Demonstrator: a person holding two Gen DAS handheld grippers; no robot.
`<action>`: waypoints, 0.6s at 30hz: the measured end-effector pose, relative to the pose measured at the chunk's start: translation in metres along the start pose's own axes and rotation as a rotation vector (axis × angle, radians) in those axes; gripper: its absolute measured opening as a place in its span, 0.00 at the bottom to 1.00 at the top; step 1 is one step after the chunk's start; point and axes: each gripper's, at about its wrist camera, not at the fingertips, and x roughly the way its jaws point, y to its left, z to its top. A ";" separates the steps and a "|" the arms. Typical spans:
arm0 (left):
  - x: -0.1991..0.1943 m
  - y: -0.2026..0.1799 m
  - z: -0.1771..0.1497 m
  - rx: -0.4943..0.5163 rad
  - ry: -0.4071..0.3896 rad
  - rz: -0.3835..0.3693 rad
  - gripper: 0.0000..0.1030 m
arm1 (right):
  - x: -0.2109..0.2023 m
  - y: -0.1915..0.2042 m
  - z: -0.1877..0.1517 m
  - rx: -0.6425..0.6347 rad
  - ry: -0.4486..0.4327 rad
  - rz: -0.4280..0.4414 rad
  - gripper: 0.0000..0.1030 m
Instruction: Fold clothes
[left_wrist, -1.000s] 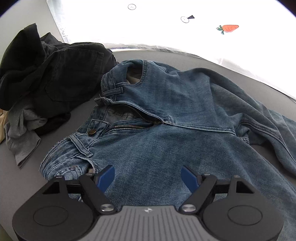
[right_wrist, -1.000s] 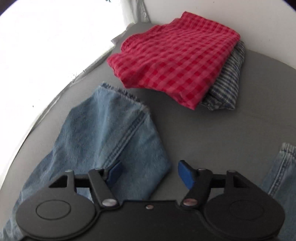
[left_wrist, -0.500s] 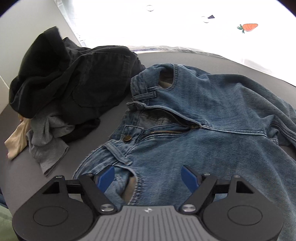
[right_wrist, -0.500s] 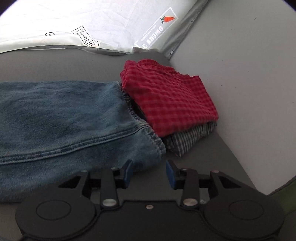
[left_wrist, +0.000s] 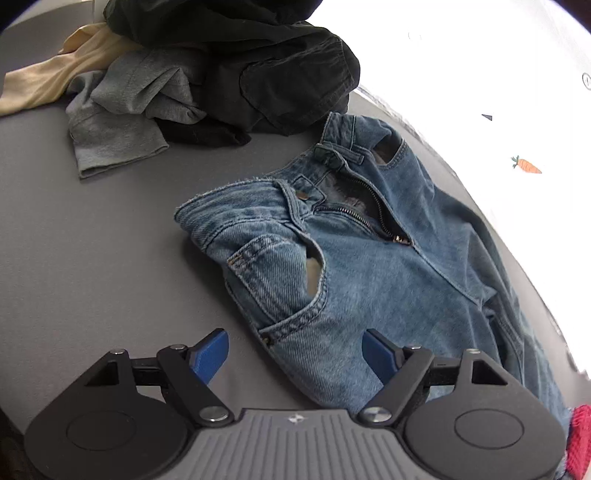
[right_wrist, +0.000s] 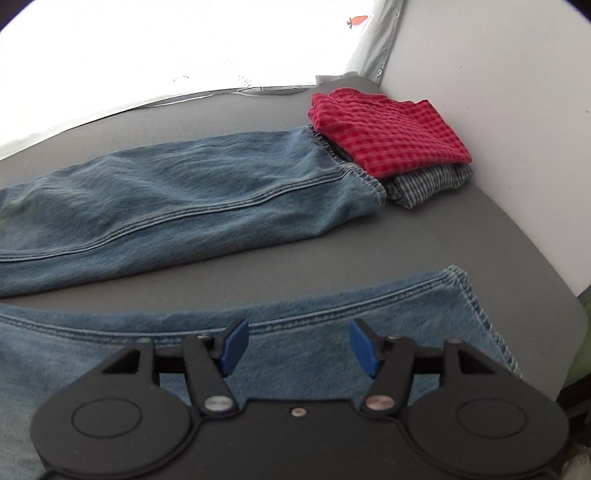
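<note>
Above jeans (left_wrist: 369, 266) on grey table (left_wrist: 92, 240): left claw (left_wrist: 295, 350) spread, empty; right claw (right_wrist: 295, 345) opening, empty.

Bare grey desk (left_wrist: 92, 240) lay open left of the jeans (left_wrist: 369, 266), while a heap of dark clothes (left_wrist: 258, 74) blocked the far side and a folded red checked shirt (right_wrist: 388, 133) crowded the wall corner.
</note>
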 end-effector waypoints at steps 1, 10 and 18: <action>0.004 0.003 0.004 -0.016 -0.005 -0.005 0.78 | -0.004 -0.002 -0.007 0.013 0.013 0.014 0.61; 0.033 0.010 0.033 -0.067 -0.041 0.128 0.35 | -0.034 -0.046 -0.073 0.225 0.047 0.116 0.60; -0.041 0.029 0.039 -0.051 -0.194 0.176 0.25 | -0.047 -0.103 -0.103 0.432 0.056 0.077 0.38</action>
